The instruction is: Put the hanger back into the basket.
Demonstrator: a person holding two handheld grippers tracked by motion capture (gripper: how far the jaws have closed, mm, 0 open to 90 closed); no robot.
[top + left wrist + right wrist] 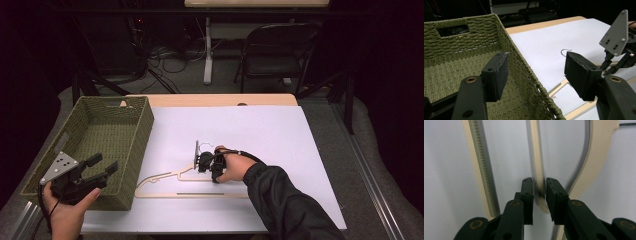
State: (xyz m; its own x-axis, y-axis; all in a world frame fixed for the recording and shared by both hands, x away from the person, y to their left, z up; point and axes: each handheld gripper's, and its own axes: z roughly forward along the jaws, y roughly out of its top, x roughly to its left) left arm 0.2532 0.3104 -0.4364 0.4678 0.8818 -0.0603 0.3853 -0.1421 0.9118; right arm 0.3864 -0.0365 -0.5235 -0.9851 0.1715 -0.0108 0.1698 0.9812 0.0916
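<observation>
High view: one cream hanger [165,186] flat on the white sheet [270,135], long side running left to right, thin wire hook [198,148] pointing away toward the far edge. One green woven basket [100,145] just left of it. Right gripper [205,162] low over the hanger's neck. Left gripper [102,167] up over the basket's near corner, jaws spread wide, nothing between them.

Left gripper view: left gripper [536,72] wide apart, one jaw over the basket [454,52], one past its rim. Hook [565,51] seen small beyond, and the other gripper's grey plate [616,33].

Right gripper view: right gripper [539,192] narrow around one thin hanger [596,162] bar, maybe just touching it; too blurred there for sure. Ridged bar [480,170] to the left.
</observation>
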